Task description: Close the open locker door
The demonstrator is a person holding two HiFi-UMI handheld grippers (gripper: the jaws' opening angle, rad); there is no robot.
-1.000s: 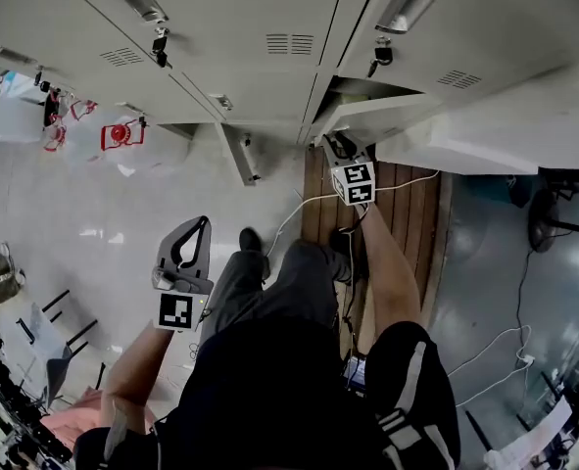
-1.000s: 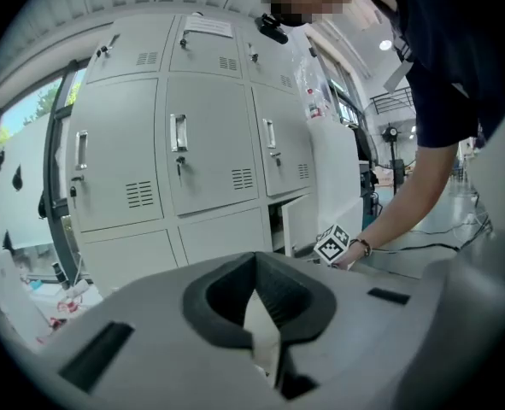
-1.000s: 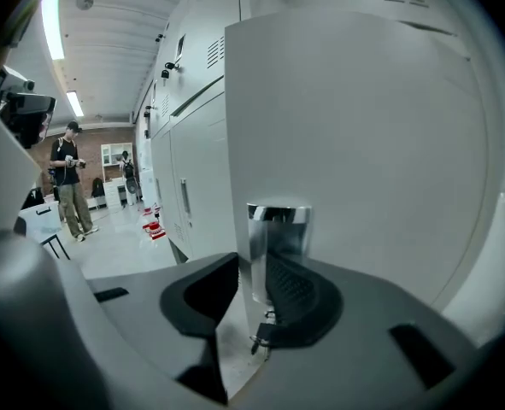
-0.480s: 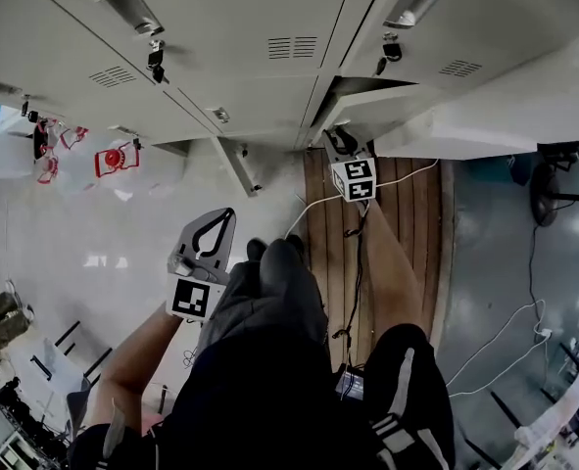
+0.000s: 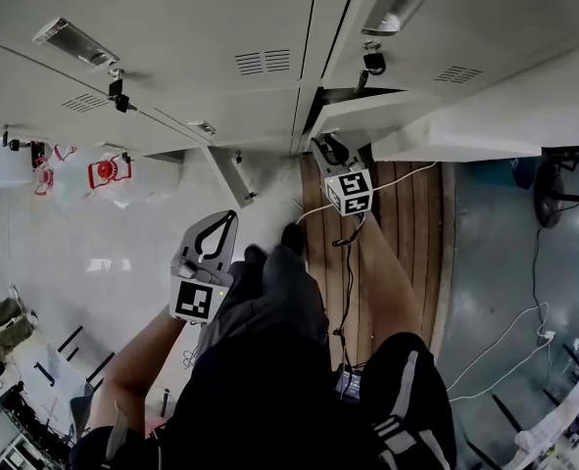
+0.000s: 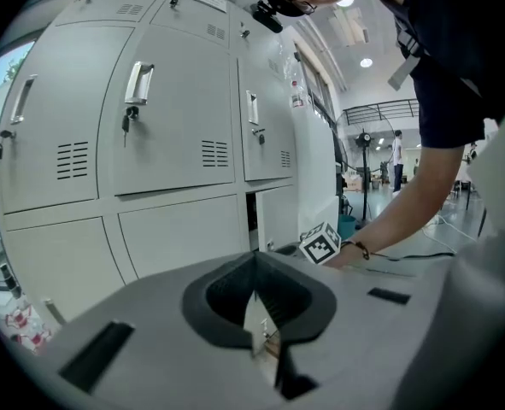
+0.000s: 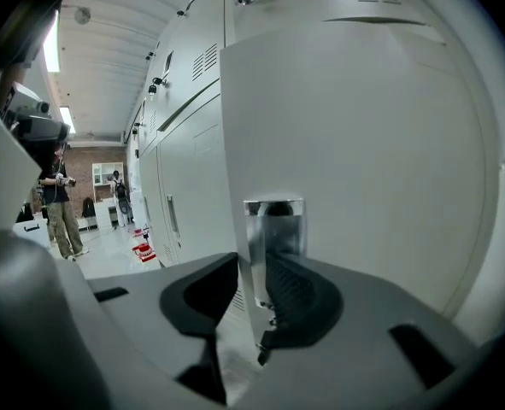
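Locker door hangs open in the bottom row, near the right end of the locker bank. The right gripper owns this one. The door lies dead ahead of it, free edge running top to bottom straight between the 2 jaws. They're narrowed onto that thin edge, just below the shiny handle recess.

Left gripper hangs well apart, out over the floor, jaws tip to tip with nothing in them, so it's the far hand.

My call: the door needs swinging back toward the dark locker opening. A wooden platform runs beneath the door. A second small door stands ajar further left, well clear. A cable trails back from the right gripper along the platform, worth watching.
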